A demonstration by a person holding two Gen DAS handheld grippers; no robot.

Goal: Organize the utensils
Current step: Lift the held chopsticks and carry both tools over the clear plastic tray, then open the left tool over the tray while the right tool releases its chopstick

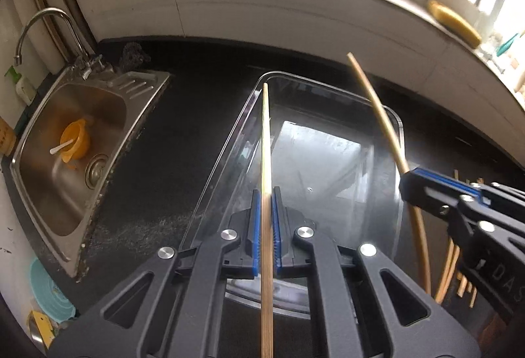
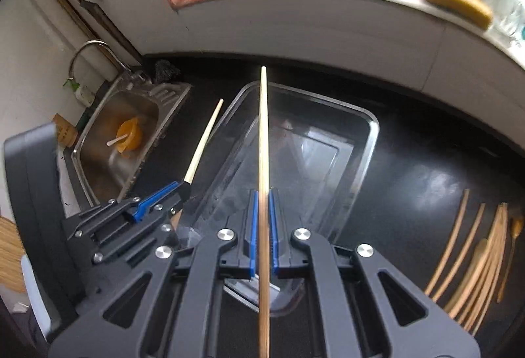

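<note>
Left wrist view: the left tongs (image 1: 266,194) are clenched on a wooden chopstick (image 1: 266,141) that runs up between the blue pads, its tip above the far left rim of a clear plastic tray (image 1: 398,141) sitting on the dark table (image 1: 183,135). The right tongs (image 1: 407,184) come in from the right edge, gripping a second chopstick (image 1: 377,108) that slants over the tray's right side. A steel sink (image 1: 141,118) with an orange bowl (image 1: 76,143) occupies the table's left end.

Right wrist view: the right tongs (image 2: 261,194) grasp their chopstick (image 2: 262,135) (it points straight up the frame, over the tray (image 2: 370,141)). The left tongs (image 2: 183,185) hold theirs (image 2: 205,138) just left of the tray. More loose chopsticks (image 2: 472,263) lie on the table's right end, well apart from the tray.
</note>
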